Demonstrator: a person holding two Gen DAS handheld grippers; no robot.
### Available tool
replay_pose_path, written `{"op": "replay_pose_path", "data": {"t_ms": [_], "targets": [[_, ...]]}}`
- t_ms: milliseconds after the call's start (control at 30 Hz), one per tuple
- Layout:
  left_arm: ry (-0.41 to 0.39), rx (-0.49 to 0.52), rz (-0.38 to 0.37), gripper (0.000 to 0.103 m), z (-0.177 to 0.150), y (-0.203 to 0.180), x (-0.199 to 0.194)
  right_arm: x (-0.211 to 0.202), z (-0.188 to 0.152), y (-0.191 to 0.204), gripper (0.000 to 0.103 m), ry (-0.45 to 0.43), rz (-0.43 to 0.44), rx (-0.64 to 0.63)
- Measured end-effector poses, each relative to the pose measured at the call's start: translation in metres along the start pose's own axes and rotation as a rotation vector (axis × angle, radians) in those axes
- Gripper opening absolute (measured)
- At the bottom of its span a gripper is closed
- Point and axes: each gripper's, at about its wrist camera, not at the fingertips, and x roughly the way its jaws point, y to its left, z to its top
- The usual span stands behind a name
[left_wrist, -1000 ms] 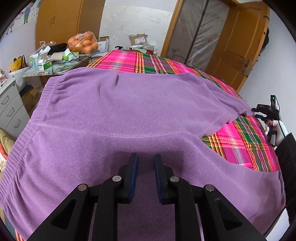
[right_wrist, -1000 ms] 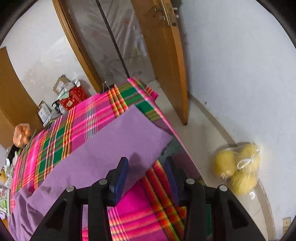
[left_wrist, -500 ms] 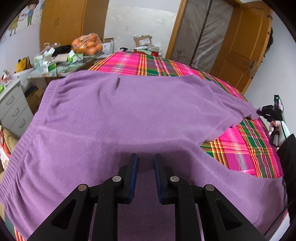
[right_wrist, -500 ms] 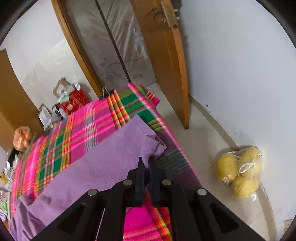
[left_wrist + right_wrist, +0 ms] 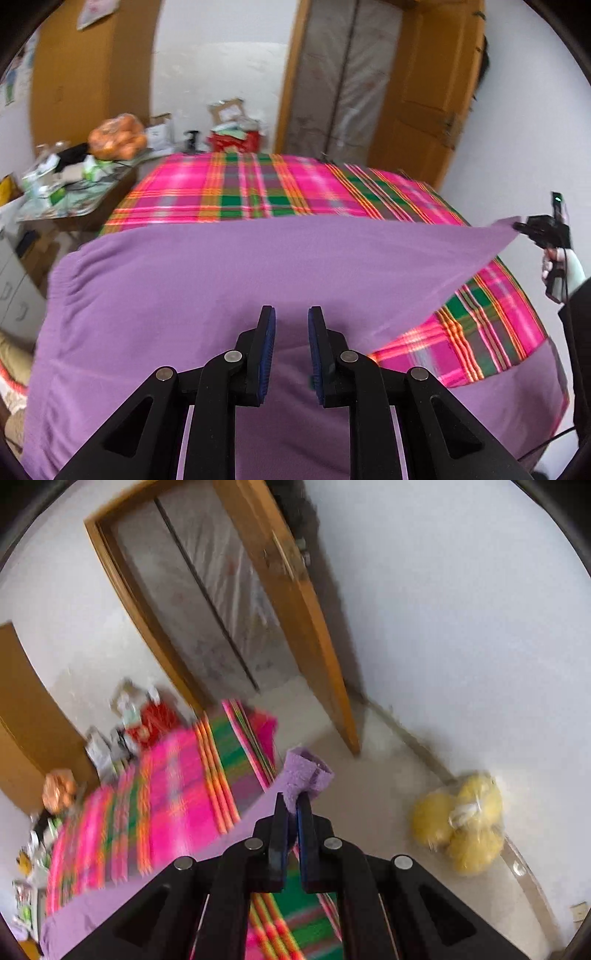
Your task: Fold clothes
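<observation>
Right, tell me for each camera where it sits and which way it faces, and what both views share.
Left wrist: sits on the left tongs, looking forward across the purple garment on the plaid bed toward the door; its two open fingers show, and the right tongs with a hand at far right.
Right wrist: sits on the right tongs, looking down past the bed's corner toward the door and a bag of yellow fruit; its fingers pinch the garment's sleeve end.
Shared: garment, bed, door.
</observation>
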Motion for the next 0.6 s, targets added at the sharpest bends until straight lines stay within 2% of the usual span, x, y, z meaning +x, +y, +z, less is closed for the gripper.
{"op": "replay_pose_path", "data": {"t_ms": [100,233,300,433,533,600], "targets": [[0.053,0.003,-0.055,0.019,-0.001,-0.008,0.013,0.004,-0.004,-0.017,0.01,0.017,-0.012,0.024],[0.067,0.028,-0.054,0.019,-0.002,-0.016,0.022,0.009,-0.009,-0.039,0.03,0.041,-0.027,0.056],[0.069,0.027,-0.055,0.019,-0.003,-0.016,0.024,0.011,-0.012,-0.05,0.034,0.052,-0.035,0.073],[0.078,0.018,-0.06,0.019,-0.005,-0.016,0.03,0.039,-0.006,-0.035,0.044,0.136,0.094,0.005],[0.084,0.022,-0.065,0.019,-0.008,-0.021,0.034,0.059,-0.001,-0.023,0.045,0.199,0.191,-0.046],[0.084,0.029,-0.062,0.019,-0.01,-0.025,0.035,0.079,-0.009,-0.006,0.044,0.268,0.189,-0.129]]}}
